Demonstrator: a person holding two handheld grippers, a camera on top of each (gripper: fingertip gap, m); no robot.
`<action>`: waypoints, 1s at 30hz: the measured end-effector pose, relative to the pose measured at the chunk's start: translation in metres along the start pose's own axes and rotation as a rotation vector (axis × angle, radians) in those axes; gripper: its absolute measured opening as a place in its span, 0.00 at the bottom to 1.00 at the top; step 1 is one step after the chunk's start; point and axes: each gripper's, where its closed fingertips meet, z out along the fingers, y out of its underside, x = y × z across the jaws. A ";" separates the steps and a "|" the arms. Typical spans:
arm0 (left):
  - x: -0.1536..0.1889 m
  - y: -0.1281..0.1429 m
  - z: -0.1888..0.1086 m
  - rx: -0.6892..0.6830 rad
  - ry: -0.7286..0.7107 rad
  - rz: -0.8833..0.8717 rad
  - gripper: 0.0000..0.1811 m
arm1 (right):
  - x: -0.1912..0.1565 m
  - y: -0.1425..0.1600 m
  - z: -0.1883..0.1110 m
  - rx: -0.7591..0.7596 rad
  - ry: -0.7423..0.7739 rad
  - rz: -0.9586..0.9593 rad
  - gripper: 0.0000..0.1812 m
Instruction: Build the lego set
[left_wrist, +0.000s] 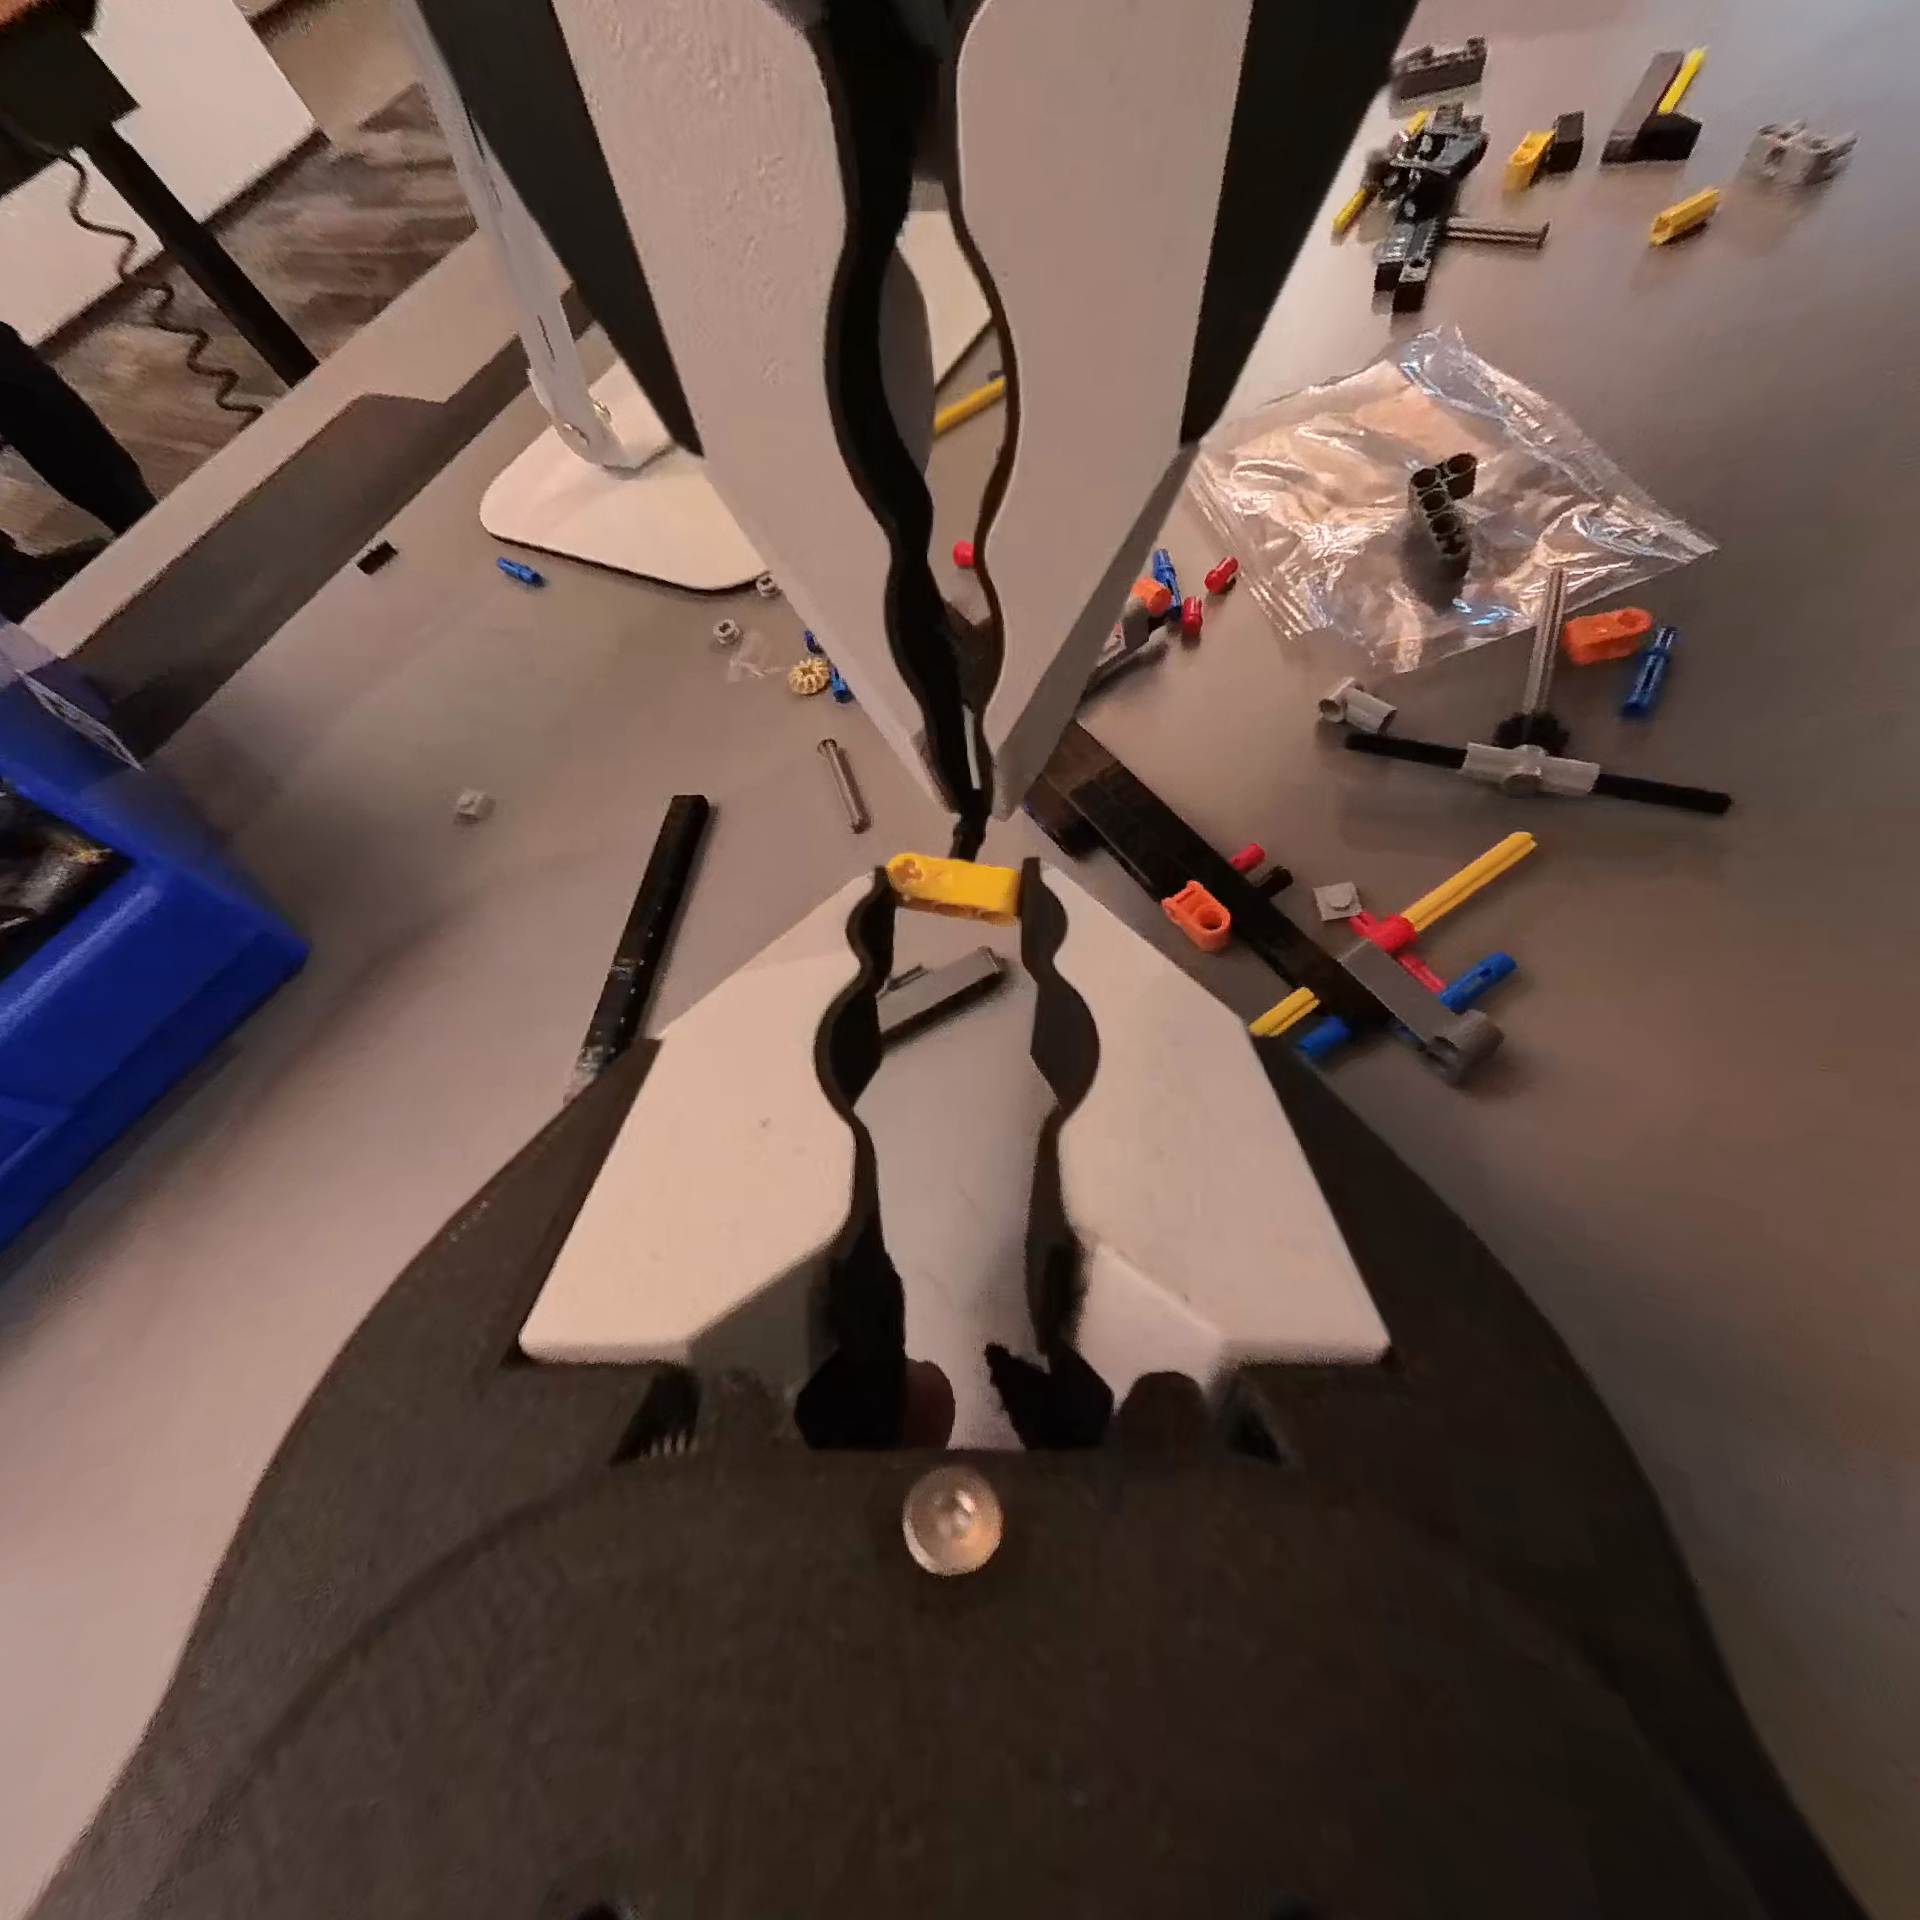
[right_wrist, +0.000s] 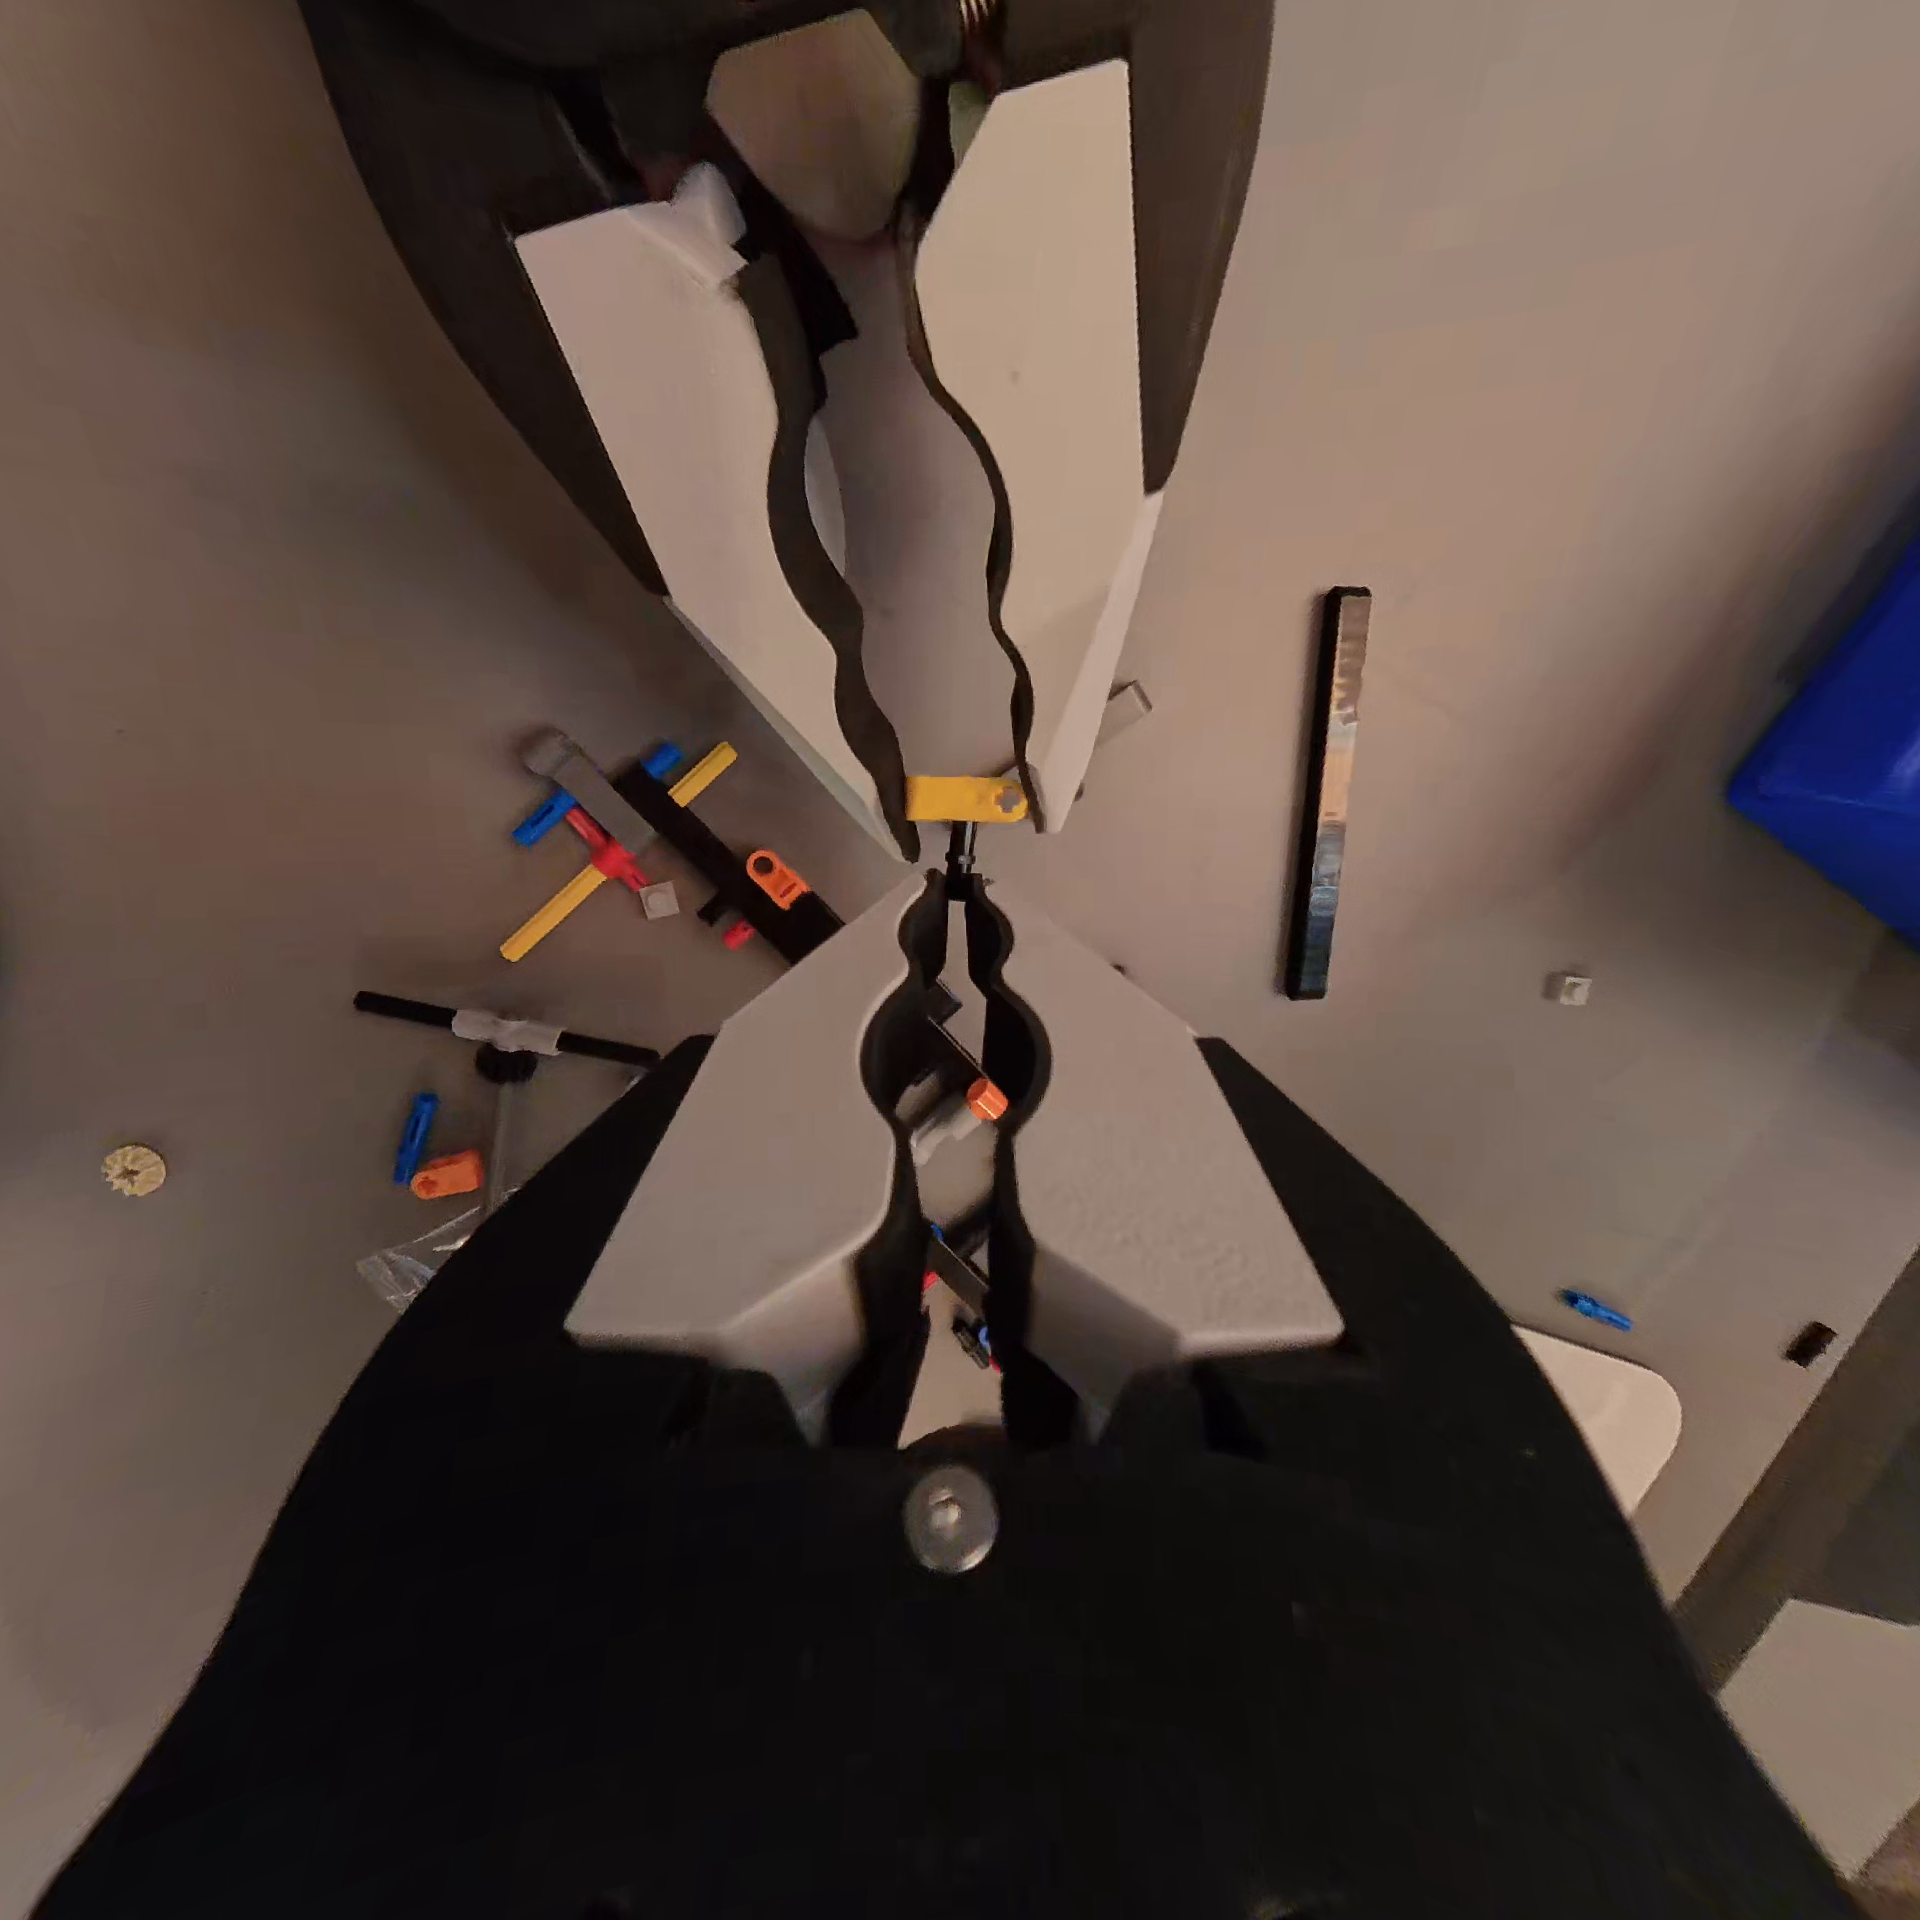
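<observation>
The left gripper (left_wrist: 954, 883) clamps a yellow beam (left_wrist: 956, 886) crosswise at its tips; the right gripper (right_wrist: 954, 881), tip to tip with it, pinches a thin black pin (right_wrist: 961, 844) touching the beam (seated or not, I cannot tell). Slight misalignment could pop the pin loose onto the table (left_wrist: 416, 1091) among loose pieces.

The two grippers meet tip to tip over the grey table (left_wrist: 1714, 1195), leaving no passage between them. To one side loose parts crowd the surface: a black beam with pins (left_wrist: 1184, 894), a black axle (left_wrist: 1538, 774) and a plastic bag (left_wrist: 1444, 520). On the other side lie a black bar (left_wrist: 649, 935) and a blue bin (left_wrist: 125, 997) (bare tabletop runs between them).
</observation>
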 end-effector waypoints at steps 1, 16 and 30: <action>0.000 0.001 0.000 -0.007 0.005 -0.005 0.12 | 0.000 0.000 0.001 0.006 -0.010 0.005 0.00; 0.020 0.031 0.001 -0.182 0.146 -0.004 0.12 | -0.015 -0.009 0.023 0.219 -0.136 0.159 0.00; 0.025 0.045 -0.011 -0.227 0.226 -0.089 0.12 | -0.023 -0.006 0.048 0.243 -0.093 0.193 0.01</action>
